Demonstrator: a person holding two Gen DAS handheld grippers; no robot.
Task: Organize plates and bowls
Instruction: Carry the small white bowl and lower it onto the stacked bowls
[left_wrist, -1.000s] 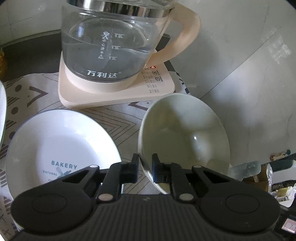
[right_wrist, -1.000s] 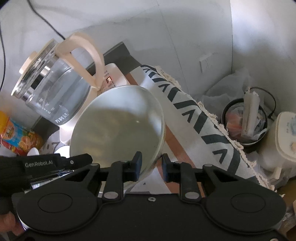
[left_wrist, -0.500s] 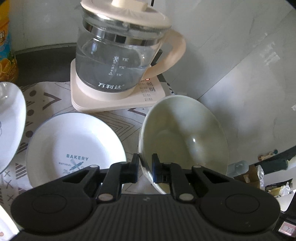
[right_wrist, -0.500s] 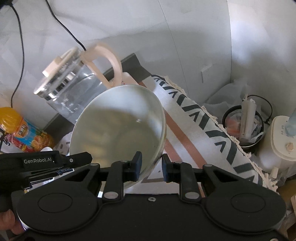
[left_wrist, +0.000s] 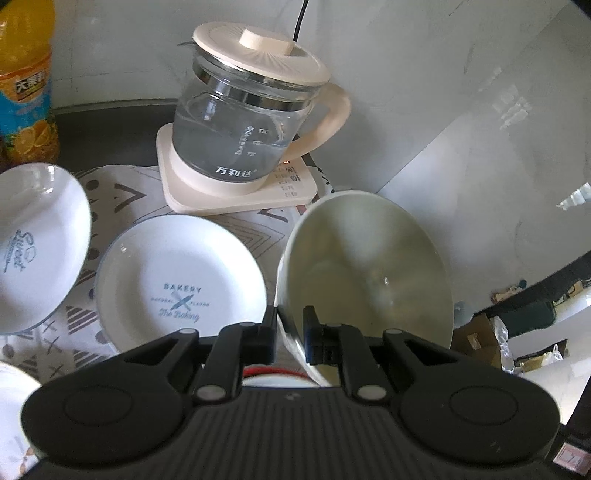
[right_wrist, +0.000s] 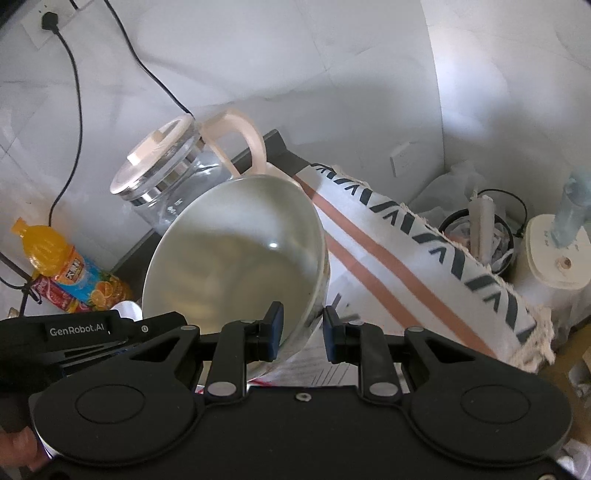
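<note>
My left gripper (left_wrist: 289, 328) is shut on the near rim of a pale green bowl (left_wrist: 369, 273) and holds it tilted above the table. My right gripper (right_wrist: 300, 328) is shut on the rim of the same bowl (right_wrist: 236, 258) at its other side. A white "BAKERY" plate (left_wrist: 181, 280) lies on the patterned cloth left of the bowl. A white "Sweet" plate (left_wrist: 37, 240) sits further left, tilted. The edge of another white dish (left_wrist: 14, 402) shows at the bottom left.
A glass kettle (left_wrist: 251, 122) on its cream base (left_wrist: 236, 192) stands behind the plates, also in the right wrist view (right_wrist: 173, 181). An orange juice bottle (left_wrist: 26, 92) is at the back left. The cloth (right_wrist: 424, 251) hangs over the table's right edge; a bin (right_wrist: 476, 236) is beyond.
Both grippers have lifted the bowl up and back from the kettle. The kettle's lid, the juice bottle and the "Sweet" plate have come into view.
</note>
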